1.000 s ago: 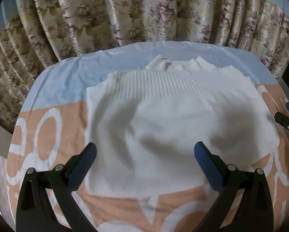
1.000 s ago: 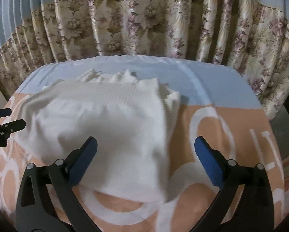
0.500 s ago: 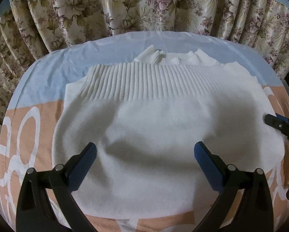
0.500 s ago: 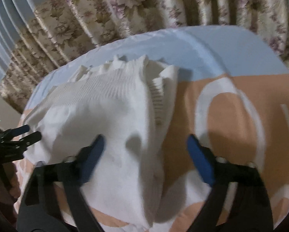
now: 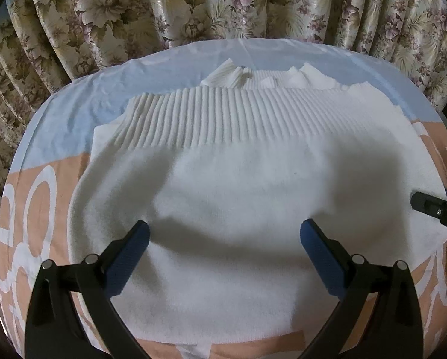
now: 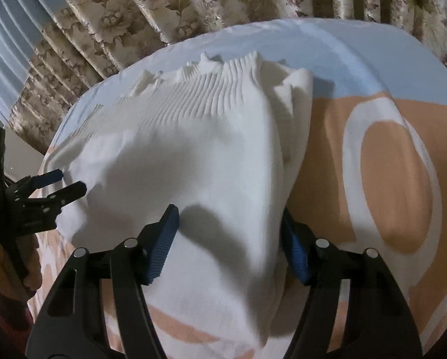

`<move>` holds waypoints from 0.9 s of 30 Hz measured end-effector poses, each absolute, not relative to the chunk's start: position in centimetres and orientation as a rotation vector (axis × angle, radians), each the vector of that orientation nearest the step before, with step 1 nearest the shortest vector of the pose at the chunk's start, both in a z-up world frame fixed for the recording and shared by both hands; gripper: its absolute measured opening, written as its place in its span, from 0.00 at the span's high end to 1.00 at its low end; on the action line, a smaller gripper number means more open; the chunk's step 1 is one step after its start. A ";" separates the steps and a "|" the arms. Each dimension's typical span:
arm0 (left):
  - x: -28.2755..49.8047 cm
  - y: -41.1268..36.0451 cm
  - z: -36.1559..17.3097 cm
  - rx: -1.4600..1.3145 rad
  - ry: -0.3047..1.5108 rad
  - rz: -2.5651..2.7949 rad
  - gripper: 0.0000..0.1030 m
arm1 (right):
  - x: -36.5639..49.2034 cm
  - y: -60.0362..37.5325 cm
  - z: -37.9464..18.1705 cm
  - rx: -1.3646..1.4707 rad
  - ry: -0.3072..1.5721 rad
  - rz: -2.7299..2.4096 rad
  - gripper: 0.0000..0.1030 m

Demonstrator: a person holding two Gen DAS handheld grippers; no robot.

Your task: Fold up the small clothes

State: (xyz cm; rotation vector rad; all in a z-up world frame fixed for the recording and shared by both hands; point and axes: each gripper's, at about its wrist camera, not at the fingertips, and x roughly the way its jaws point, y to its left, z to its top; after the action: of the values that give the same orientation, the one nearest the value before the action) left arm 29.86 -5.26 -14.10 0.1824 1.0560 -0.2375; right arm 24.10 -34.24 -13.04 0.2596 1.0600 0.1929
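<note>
A white knit sweater (image 5: 253, 185) with a ribbed band lies folded on the bed; the right wrist view shows it too (image 6: 193, 155). My left gripper (image 5: 223, 232) hovers low over its near part, open, with only flat cloth below the fingers. It also shows at the left of the right wrist view (image 6: 69, 181). My right gripper (image 6: 227, 217) straddles the sweater's thick right edge. Its jaws are closing with that fold between them, the right pad against the fold's side and the left pad over the cloth. It pokes in at the far right of the left wrist view (image 5: 433, 199).
The bed sheet (image 6: 397, 179) is peach with white rings near me and pale blue (image 5: 88, 113) farther back. Floral curtains (image 5: 223, 6) hang close behind the bed. A hand (image 6: 1, 266) holds the left gripper at the bed's left side.
Both grippers came down closer to the sweater. The right gripper rolled and shifted onto the sweater's right edge, and its jaws narrowed around that fold.
</note>
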 end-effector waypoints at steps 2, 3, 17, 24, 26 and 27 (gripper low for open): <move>30.0 -5.3 -14.2 0.183 1.060 -0.237 0.02 | 24.1 -34.7 -13.1 0.297 1.061 0.192 0.35; 30.1 -5.3 -14.3 0.185 1.062 -0.236 0.02 | 24.3 -34.8 -13.2 0.306 1.061 0.193 0.35; 30.7 -6.4 -15.4 0.236 1.046 -0.218 0.02 | 26.2 -34.1 -12.4 0.304 1.035 0.135 0.76; 30.9 -6.1 -15.5 0.222 1.049 -0.227 0.02 | 26.0 -30.5 -10.4 0.174 0.975 0.081 0.79; 30.9 -6.1 -15.4 0.221 1.047 -0.226 0.02 | 26.0 -29.2 -9.8 0.137 0.965 0.070 0.80; 30.9 -6.1 -15.4 0.218 1.047 -0.228 0.02 | 26.1 -28.8 -9.7 0.125 0.960 0.068 0.80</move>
State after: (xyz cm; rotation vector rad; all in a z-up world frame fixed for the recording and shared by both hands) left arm 30.88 -6.07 -15.44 0.2184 1.0469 -0.2276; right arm 26.10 -28.76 -9.66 0.1248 0.9604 0.0675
